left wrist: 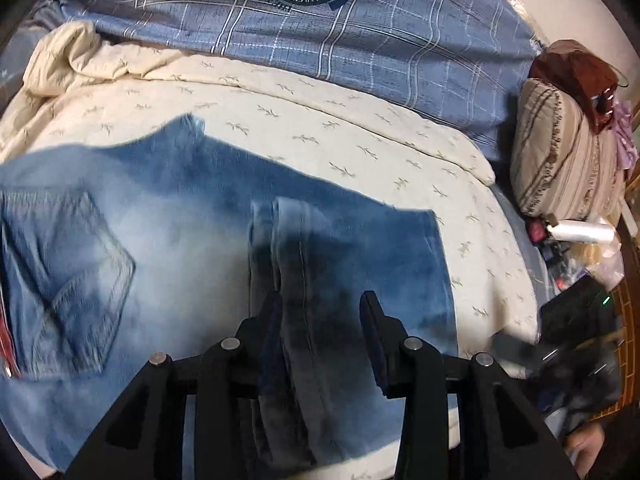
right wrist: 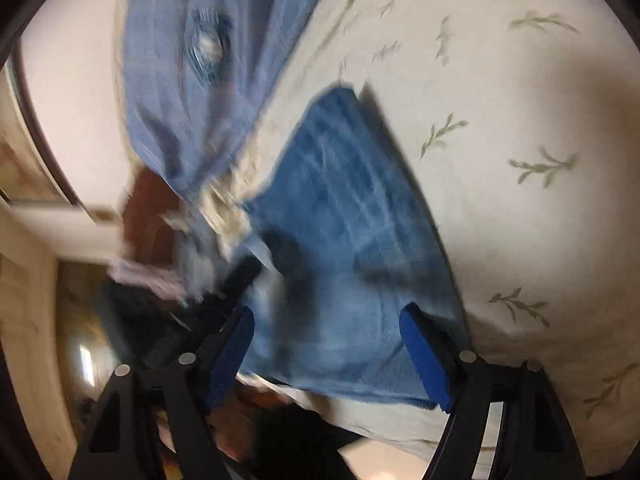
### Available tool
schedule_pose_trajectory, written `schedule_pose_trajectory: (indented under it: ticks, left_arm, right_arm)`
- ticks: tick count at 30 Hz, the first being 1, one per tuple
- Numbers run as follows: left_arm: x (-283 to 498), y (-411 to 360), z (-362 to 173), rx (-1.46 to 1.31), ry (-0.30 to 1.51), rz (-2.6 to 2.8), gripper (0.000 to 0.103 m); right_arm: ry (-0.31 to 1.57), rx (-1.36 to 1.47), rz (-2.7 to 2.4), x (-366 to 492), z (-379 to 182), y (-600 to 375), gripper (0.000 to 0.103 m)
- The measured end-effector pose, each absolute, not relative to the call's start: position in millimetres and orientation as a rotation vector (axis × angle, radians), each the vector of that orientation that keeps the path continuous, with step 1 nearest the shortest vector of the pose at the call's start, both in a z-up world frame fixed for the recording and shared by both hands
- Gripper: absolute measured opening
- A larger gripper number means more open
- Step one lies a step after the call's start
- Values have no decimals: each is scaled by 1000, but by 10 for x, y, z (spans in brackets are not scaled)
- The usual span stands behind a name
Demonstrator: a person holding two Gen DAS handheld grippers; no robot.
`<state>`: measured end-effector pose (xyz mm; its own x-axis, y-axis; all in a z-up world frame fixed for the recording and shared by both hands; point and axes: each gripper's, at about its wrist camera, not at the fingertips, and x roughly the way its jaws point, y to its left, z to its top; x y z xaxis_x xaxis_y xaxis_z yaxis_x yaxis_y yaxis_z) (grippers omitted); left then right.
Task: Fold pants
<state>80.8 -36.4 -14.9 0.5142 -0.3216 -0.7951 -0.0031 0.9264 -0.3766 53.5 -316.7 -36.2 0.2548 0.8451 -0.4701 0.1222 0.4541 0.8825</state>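
On bedspread (left wrist: 360,132), one pair of jeans (left wrist: 192,216) — two tongs, left (left wrist: 320,308) parted, right (right wrist: 328,324) wide

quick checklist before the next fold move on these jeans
1. Left gripper clear of cloth: not ok. Its jaws stand partly apart, but the folded leg hems run between them, and one pad seems to touch the cloth.
2. Right gripper ready to grasp: ok. Jaws wide apart, pads off the denim.
3. Jeans lying flat on the cream quilt: ok where seen, back pocket facing up.
4. Fold edges lined up: cannot tell, both views are blurred.
5. Space beside the jeans: ok, the plaid blanket lies beyond them.
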Motion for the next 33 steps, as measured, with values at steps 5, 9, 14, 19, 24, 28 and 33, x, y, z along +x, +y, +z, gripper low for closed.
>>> schedule_pose_trajectory:
  ticks: [5,9,14,19,24,28,33]
  left_arm:
    - [791,-551,-24,-297,973,-276,42]
    - [1118,-647,-77,-243,995,-237,42]
    - [1344,-514,-270,-232,1013,-168,41]
    - [1290,-561,-308,-180,983,-151,41]
    - [1320,-485,-304,-238,991,-169,41]
    - [1335,-509,-284,-228,1002,-174,41]
    - [1332,-485,-258,-245,1005,-182,41]
  right_arm:
    - [1122,858,582,602,5,-3302,79]
    - [1107,753,501,885,-38,-3351,79]
    - [1103,661,495,1329,-153,-3165,78]
    - [1171,518,523,1420,-154,-2925,20]
    - [1070,264,444,1232,227,-2652,11]
    - [1111,299,351,1303,-182,-2774,14]
    - [1078,444,447,1081,73,-3013,65]
